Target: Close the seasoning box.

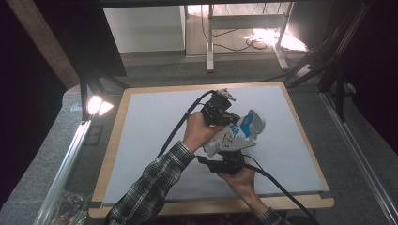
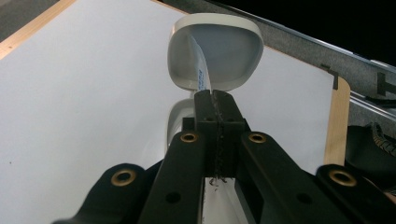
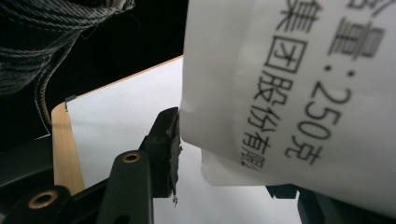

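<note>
Pouch [image 1: 237,133], white w/ blue print, held above mid-table [image 1: 141,140] between both grippers, lying tilted. Left gripper [image 2: 215,100] clenched on thin strip at pouch's top edge, jaws pressed together. Right gripper [image 1: 230,157] grasps pouch body from below; printed side fills right gripper view.

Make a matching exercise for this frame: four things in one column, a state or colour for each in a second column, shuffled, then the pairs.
Things:
1. left gripper
2. right gripper
3. white pouch
4. table edge

States or colours:
A. bare light wood around a white surface
B. jaws pinched shut on a thin flap of the pouch
C. held up between both grippers, blue print on it
D. jaws apart around the pouch's body

Pairs: 1-B, 2-D, 3-C, 4-A
</note>
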A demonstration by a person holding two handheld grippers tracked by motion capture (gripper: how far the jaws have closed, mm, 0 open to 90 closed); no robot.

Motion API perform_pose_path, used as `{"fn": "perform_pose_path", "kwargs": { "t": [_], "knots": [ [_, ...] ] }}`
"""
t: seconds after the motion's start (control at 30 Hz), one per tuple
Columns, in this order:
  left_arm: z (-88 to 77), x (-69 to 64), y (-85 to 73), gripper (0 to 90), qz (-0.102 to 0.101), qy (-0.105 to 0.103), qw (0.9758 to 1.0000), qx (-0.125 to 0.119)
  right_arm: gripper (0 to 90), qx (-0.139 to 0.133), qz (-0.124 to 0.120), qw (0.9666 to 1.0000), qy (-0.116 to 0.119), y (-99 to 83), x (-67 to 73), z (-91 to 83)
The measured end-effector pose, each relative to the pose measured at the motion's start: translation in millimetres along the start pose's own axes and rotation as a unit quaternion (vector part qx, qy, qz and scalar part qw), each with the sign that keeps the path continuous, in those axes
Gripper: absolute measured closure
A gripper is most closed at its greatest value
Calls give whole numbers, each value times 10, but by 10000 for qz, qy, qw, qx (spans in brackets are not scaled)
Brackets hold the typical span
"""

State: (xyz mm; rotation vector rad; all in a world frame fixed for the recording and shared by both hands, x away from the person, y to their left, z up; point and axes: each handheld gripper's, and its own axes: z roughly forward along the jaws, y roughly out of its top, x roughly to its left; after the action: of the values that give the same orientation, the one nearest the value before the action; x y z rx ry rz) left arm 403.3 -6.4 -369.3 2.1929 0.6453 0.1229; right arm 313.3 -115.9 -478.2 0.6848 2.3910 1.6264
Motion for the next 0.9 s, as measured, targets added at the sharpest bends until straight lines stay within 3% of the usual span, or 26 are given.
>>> {"fn": "perform_pose_path", "kwargs": {
  "t": [0.9],
  "knots": [
    [19, 10, 57, 900, 52, -23, 9998, 170, 534, -38, 47, 10000, -26, 12, 0, -7]
  ]
}}
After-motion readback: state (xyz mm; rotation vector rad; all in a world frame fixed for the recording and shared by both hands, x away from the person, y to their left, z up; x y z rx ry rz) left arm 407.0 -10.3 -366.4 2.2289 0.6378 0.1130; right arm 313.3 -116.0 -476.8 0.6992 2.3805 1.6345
